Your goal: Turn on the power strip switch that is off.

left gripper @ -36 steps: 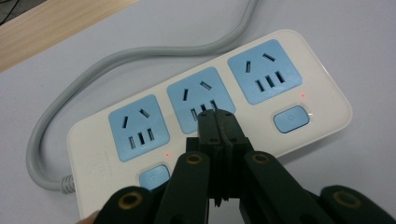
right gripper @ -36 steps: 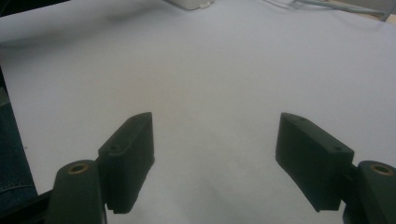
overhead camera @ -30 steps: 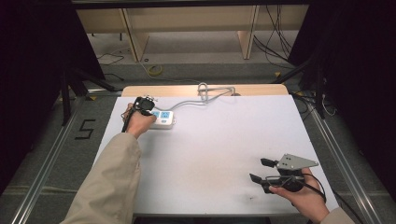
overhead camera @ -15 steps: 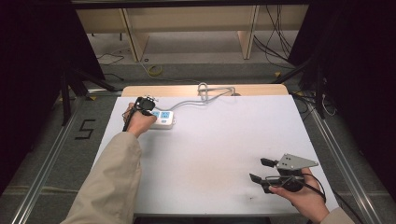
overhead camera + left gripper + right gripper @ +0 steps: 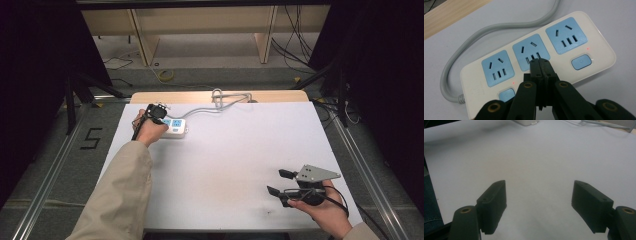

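A white power strip [image 5: 176, 128] with three blue sockets lies at the table's far left, its grey cable [image 5: 220, 99] looping toward the back edge. My left gripper [image 5: 161, 111] is shut, pointing down at the strip. In the left gripper view the closed tips [image 5: 540, 63] sit at the lower edge of the middle socket on the power strip [image 5: 596, 47] and hide the spot between the two visible blue buttons [image 5: 581, 62]. Small red lights glow beside the outer sockets. My right gripper [image 5: 276, 182] rests open near the front right; nothing lies between its fingers [image 5: 494, 205].
The white table [image 5: 240, 150] has a wooden strip [image 5: 280, 96] along its back edge. Metal rails run along the floor on both sides. A sleeve [image 5: 117, 200] reaches in from the front left. A white end of the power strip [image 5: 525, 122] lies far ahead of my right gripper.
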Motion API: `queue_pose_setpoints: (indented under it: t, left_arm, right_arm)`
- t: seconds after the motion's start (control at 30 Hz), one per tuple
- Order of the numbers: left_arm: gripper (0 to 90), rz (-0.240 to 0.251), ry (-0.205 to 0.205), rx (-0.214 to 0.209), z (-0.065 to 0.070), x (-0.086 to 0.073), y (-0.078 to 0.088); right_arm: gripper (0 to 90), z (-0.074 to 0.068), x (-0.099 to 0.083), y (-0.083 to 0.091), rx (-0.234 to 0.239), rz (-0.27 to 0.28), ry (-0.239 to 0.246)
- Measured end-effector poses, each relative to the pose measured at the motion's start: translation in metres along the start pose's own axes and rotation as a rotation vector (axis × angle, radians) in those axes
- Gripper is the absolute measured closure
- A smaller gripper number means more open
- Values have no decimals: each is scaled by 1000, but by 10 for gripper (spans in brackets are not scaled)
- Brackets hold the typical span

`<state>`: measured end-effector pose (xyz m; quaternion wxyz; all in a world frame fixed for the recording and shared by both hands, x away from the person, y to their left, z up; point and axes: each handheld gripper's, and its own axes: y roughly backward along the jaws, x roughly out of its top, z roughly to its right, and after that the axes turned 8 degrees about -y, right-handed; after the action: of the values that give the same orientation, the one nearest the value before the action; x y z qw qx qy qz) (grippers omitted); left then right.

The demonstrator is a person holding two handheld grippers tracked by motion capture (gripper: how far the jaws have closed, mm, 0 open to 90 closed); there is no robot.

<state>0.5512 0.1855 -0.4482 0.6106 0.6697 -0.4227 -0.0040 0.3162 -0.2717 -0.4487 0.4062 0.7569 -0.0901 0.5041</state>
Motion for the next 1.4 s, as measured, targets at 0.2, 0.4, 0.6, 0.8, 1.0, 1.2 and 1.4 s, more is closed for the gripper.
queue_pose_setpoints:
  t: [0.2,0.4,0.6,0.8,1.0,1.2,1.4]
  left_arm:
    - [899,-6,3,1,0,0,0]
    - [900,-14,3,9,1,1,0]
    - [900,-28,-7,14,2,3,-1]
    - [900,-37,-1,19,3,4,-1]
    - [900,-48,-6,22,4,6,-1]
    - [900,-53,-2,23,4,6,-2]
    - [900,-66,-10,33,5,9,-3]
  right_arm:
    - [284,-1,0,-1,0,2,0]
    - [284,0,0,-1,1,1,6]
    - [284,0,0,-1,1,1,7]
    - [284,0,0,-1,2,1,9]
    - [284,-1,0,-1,2,1,6]
    - [284,-1,0,-2,3,0,5]
    - [284,-1,1,-2,4,0,4]
